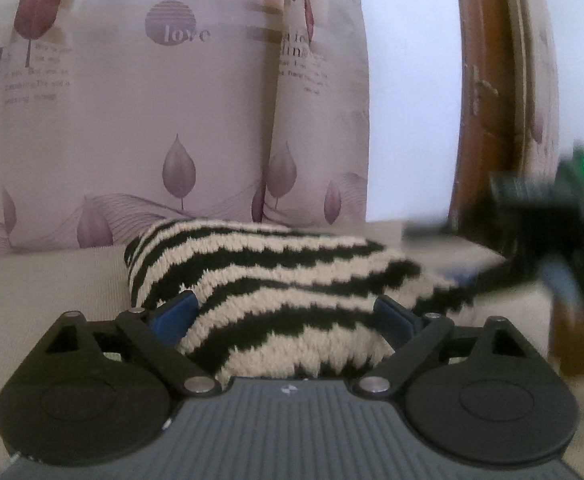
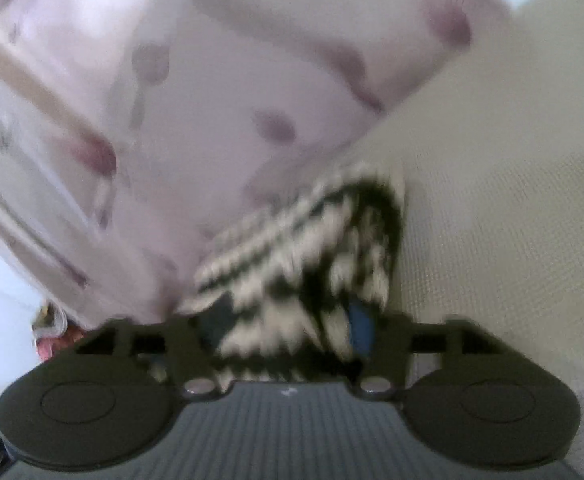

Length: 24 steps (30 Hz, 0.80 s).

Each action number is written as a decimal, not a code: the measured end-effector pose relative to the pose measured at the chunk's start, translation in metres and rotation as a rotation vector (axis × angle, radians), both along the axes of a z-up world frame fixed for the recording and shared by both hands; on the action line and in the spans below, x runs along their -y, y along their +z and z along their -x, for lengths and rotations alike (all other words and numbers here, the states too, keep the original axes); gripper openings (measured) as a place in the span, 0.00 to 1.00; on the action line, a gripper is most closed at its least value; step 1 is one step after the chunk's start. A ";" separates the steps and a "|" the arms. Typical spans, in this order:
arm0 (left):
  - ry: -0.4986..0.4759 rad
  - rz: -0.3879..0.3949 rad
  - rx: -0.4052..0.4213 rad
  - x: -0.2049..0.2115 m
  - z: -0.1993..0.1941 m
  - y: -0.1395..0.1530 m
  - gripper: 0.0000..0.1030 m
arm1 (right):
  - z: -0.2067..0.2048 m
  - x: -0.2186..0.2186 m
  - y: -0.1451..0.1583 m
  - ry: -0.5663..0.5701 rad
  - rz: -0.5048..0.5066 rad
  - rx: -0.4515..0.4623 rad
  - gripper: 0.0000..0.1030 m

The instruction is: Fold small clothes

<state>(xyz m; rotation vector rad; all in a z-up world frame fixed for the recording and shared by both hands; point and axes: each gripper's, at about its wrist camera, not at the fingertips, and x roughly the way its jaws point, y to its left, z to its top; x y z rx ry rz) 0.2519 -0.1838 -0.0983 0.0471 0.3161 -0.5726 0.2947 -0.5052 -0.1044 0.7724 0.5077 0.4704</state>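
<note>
Striped knit garment (image 1: 275, 280) lies bunched on the beige surface (image 1: 43, 292), long axis running left to right before the curtain (image 1: 131, 100). Left gripper (image 1: 287, 312) straddles it, jaws wide. Right gripper (image 2: 287, 324), blurred, has knit between its jaws; grip unclear.

The knitted garment (image 1: 275, 280) has wavy black and cream stripes. The left tongs (image 1: 287, 312) are black with blue pads (image 1: 177, 312) on a ribbed grey body. The curtain (image 1: 151, 100) behind is pale lilac, printed with plum leaves and the word "love". The surface (image 1: 31, 300) underneath is beige; the door (image 1: 480, 80) at right is brown.
</note>
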 end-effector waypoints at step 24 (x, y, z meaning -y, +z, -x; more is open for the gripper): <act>-0.056 0.311 -0.156 -0.034 -0.019 0.036 0.82 | -0.094 -0.144 0.032 0.289 0.714 0.138 0.43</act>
